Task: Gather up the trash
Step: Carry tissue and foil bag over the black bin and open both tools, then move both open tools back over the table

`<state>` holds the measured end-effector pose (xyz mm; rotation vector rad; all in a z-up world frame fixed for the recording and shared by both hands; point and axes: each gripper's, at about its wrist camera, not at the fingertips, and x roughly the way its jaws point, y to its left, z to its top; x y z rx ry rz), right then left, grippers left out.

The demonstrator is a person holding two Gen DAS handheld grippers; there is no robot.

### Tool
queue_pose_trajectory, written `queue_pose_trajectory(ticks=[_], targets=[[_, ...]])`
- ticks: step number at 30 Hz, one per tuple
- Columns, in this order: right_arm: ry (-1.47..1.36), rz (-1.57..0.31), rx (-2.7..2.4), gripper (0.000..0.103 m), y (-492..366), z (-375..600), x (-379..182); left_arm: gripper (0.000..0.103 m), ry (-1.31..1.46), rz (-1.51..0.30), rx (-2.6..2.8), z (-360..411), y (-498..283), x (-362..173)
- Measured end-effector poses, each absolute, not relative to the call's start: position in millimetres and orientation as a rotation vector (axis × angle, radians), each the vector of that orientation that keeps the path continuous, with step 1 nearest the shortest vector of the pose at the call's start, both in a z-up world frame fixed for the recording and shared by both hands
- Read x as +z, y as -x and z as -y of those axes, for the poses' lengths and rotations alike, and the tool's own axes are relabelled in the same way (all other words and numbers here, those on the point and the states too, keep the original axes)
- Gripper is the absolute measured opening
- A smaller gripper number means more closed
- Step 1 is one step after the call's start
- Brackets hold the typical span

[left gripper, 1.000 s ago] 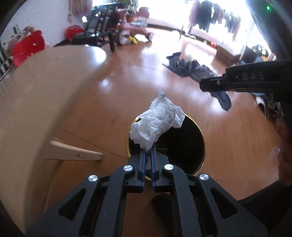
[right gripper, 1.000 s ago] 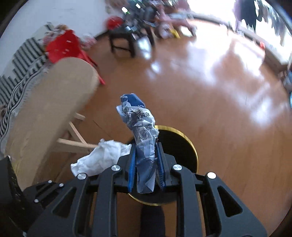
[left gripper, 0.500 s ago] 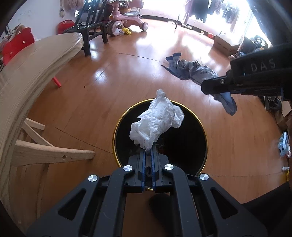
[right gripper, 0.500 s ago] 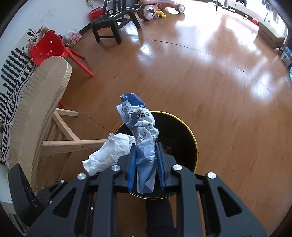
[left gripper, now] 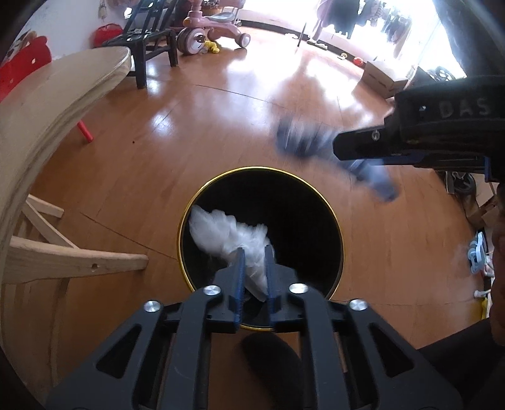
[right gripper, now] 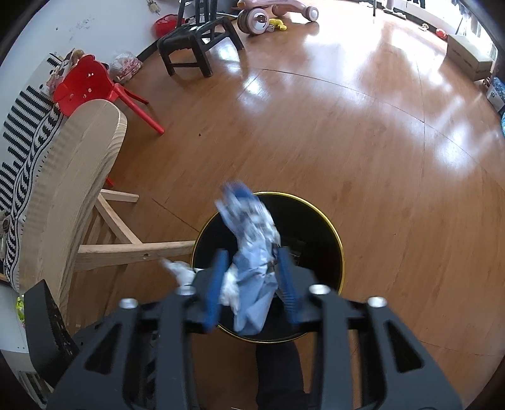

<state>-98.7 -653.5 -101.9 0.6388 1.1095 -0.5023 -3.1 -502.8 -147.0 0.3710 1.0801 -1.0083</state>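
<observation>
My left gripper [left gripper: 255, 277] is matte black plastic with cut-out linkage arms, four silver screws across the knuckles and blue finger pads [left gripper: 239, 284]. My right gripper [right gripper: 251, 280] matches it; from the left wrist view its side reads "DAS" in raised letters.

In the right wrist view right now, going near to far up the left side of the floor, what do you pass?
Wooden table → red plastic chair → black wooden chair → pink ride-on toy.
</observation>
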Motion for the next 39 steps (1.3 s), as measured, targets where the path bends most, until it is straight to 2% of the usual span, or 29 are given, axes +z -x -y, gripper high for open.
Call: queue_pose_trajectory(ticks=[1,2,3,5,8,13,20,29,39], targets=[[-0.635,-1.102,-0.506,0.070,99,654,-100,0.044,-0.360,-1.085,-1.004,502,2,-146],[-0.627,-1.085,-0.509,0.072,99,653,-97,0.069,-0.354,-1.082,-1.000,501,2,-146],[-0.618,-1.076,-0.512,0.072,100,653,-94,0.075,-0.344,-1.066,-0.999,500,2,-143],[-0.612,-1.067,-0.530,0.072,101,654,-92,0.076,-0.347,-1.048,-1.002,499,4,-138],[-0.639,-1.035,-0.545,0.073,104,658,-86,0.084,-0.338,-1.034,-0.999,495,5,-131],[-0.599,-0.929,-0.558,0.080,102,643,-57,0.092,-0.335,-0.985,-0.991,463,7,-100],[-0.511,-0.801,-0.376,0.084,72,567,-9,0.095,-0.341,-0.835,-0.873,377,-2,-36],[-0.367,-0.729,-0.028,0.084,20,413,33,0.096,-0.224,-0.717,-0.515,196,-28,29],[-0.212,-0.778,0.328,0.084,-35,235,17,0.097,-0.007,-0.810,-0.058,-17,-29,33]])
